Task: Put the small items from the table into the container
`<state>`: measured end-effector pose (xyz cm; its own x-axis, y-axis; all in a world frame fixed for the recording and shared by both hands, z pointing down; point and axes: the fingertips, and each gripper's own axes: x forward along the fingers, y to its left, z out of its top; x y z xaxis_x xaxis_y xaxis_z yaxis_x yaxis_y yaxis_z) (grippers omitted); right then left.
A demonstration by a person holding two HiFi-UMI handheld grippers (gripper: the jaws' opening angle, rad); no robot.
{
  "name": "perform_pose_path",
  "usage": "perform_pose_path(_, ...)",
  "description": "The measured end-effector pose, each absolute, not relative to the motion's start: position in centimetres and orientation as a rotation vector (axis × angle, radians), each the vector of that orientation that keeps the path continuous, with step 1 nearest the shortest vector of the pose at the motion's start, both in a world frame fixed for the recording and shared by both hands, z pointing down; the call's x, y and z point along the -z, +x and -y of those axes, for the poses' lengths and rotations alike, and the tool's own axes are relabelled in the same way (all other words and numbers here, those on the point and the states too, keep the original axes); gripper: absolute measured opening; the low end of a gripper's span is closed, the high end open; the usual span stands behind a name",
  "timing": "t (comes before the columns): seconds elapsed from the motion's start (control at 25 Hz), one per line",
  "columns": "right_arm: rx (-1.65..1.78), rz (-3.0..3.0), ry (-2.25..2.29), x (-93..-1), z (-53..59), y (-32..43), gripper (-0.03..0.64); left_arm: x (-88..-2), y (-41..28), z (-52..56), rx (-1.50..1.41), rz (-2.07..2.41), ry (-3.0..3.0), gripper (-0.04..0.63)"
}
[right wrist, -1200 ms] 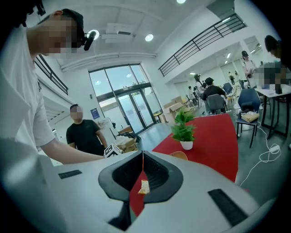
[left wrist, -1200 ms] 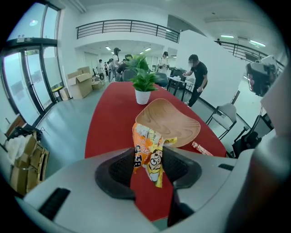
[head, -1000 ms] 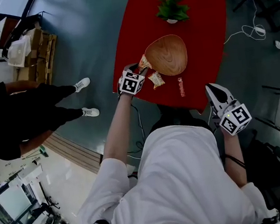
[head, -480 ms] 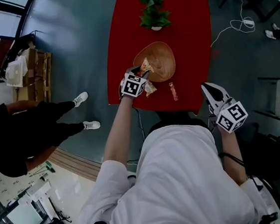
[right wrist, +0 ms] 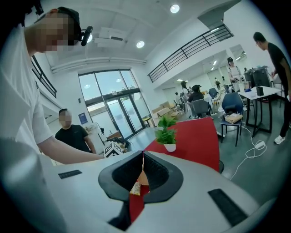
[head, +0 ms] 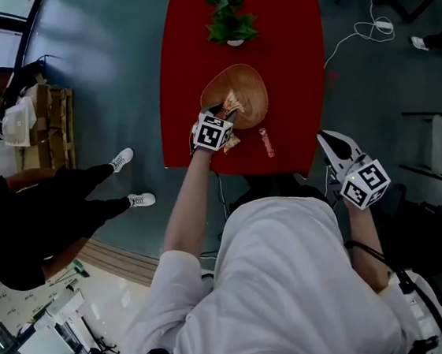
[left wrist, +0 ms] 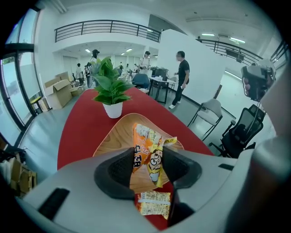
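On the red table (head: 287, 61) stands a wooden bowl (head: 249, 88). My left gripper (head: 225, 116) is shut on an orange snack packet (head: 231, 102) and holds it over the bowl's near rim. The left gripper view shows that packet (left wrist: 146, 154) pinched upright between the pads, with the bowl (left wrist: 113, 136) behind it. A second orange packet (head: 231, 142) (left wrist: 153, 203) lies on the table below the jaws. A thin red stick packet (head: 265, 142) lies to its right. My right gripper (head: 327, 139) hangs off the table's near right corner, shut and empty (right wrist: 143, 157).
A potted plant (head: 228, 19) (left wrist: 109, 88) stands on the table beyond the bowl. A person in black (head: 36, 225) stands on the floor to the left. Chairs (head: 441, 159) and a floor cable (head: 363, 33) are on the right.
My left gripper has carried the orange packet from the bowl's left edge to over the bowl. The right gripper has shifted slightly and stays shut.
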<state>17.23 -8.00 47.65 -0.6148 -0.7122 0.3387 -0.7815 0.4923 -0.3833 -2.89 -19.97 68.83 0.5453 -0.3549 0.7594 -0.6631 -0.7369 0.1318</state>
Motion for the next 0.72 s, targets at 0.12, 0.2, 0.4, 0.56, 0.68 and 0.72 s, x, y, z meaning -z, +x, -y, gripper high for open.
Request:
perform_pose_path(0.12, -0.772, 2.590, 1.308, -47.6, 7.9, 17.4, 0.014, -69.0, -2.7, 20.1, -1.019, 0.835, 2.368, 0.187)
perform_pose_path(0.2, -0.773, 2.588, 1.307, -47.6, 7.8, 17.4, 0.014, -69.1, -2.7, 20.2, -1.002, 0.845, 2.358, 0.189)
perform_pose_path(0.4, -0.778, 2.585, 1.298, -47.9, 7.4, 17.5, 0.014, -69.0, -2.4, 19.8, -0.964, 0.852, 2.355, 0.224)
perform_pose_path(0.56, -0.782, 2.584, 1.290, -48.2, 7.3, 17.4, 0.014, -69.0, -2.6, 19.5, -0.956, 0.858, 2.351, 0.224)
perform_pose_path(0.68, -0.780, 2.589, 1.278, -48.1, 7.3, 17.2, 0.014, -68.8, -2.7, 19.2, -0.950, 0.861, 2.357, 0.224)
perform_pose_path(0.72, -0.780, 2.591, 1.273, -48.1, 7.2, 17.1, 0.014, -68.7, -2.7, 19.1, -0.949, 0.865, 2.362, 0.224)
